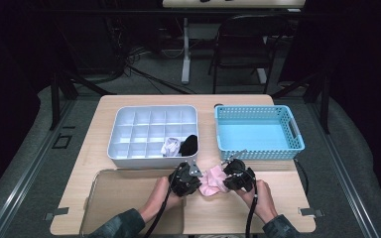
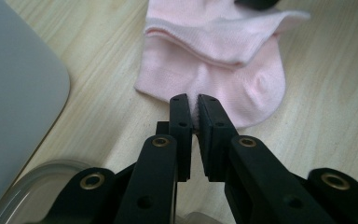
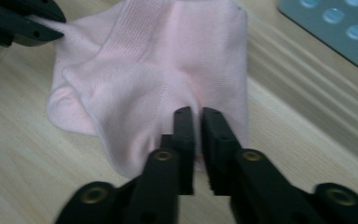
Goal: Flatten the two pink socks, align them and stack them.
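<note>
The pink sock (image 1: 213,181) lies on the near part of the wooden table (image 1: 278,208), between the two tongs. It is just in front of the grey sorting box (image 1: 129,158) and near the blue basket (image 1: 259,148).

The left gripper (image 2: 192,100) is clenched on one edge of the sock, with a thin bit of cloth pinched between its jaws. The right gripper (image 3: 198,113) is clenched on the other side, also on a small fold.

What could go wrong? Each of the tongs holds just a little bit of cloth. If the hands pull apart too hard, the sock could slip out of one side and flop back on the table. If they lift unevenly, the sock could hang crooked or bunch up. If it is meant for the sorting box, it could also miss a small square and land across two of them, because the squares are small and the sock is soft and floppy.

Some things are hard to see. In the high view the tongs cover both ends of the sock, so its full shape is hidden. I cannot tell if it is one sock or two stacked together. A white thing (image 1: 170,147) and a black thing (image 1: 189,144) sit in squares of the box, but they are too small to name for sure. The clear tray (image 1: 99,178) at the near left is cut off at the bottom.
</note>
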Motion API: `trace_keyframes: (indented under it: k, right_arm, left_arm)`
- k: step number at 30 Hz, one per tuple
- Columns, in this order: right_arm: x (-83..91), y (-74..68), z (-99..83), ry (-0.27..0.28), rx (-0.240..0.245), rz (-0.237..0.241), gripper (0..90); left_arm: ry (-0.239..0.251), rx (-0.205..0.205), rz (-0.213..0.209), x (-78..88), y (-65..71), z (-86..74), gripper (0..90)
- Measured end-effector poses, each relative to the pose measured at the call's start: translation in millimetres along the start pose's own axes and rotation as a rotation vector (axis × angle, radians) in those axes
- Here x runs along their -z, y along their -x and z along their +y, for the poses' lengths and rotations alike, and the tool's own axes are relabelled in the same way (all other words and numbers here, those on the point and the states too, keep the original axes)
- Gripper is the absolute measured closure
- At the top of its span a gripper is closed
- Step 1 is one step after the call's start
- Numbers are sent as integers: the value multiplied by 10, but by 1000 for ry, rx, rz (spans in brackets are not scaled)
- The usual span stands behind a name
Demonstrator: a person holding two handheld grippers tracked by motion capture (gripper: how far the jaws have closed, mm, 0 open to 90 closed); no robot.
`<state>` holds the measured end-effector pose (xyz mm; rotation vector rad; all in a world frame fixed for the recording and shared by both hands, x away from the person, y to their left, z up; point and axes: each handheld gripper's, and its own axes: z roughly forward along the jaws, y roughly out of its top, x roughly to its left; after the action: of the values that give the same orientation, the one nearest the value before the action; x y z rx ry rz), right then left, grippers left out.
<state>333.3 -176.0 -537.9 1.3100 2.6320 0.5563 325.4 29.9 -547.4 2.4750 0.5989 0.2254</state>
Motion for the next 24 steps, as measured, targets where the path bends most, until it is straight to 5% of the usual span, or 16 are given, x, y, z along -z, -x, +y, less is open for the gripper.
trace_keyframes:
  k: [8,13,14,16,21,24]
  right_arm:
    - [172,129,-124,36,-107,7,875]
    - [185,213,-172,16,-160,3,870]
    - [170,304,-236,-39,-199,24,865]
    - [143,332,-282,-59,-223,37,857]
    - [114,318,-324,-129,-182,42,699]
    - [202,247,-283,-58,-121,38,560]
  left_arm:
    - [-22,6,34,20,-48,-15,848]
    - [-34,14,44,34,-74,-24,847]
    - [-35,15,47,35,-78,-26,847]
    - [-42,16,46,32,-83,-28,847]
    - [-58,7,53,30,-80,-25,842]
    - [-49,12,51,39,-64,-11,795]
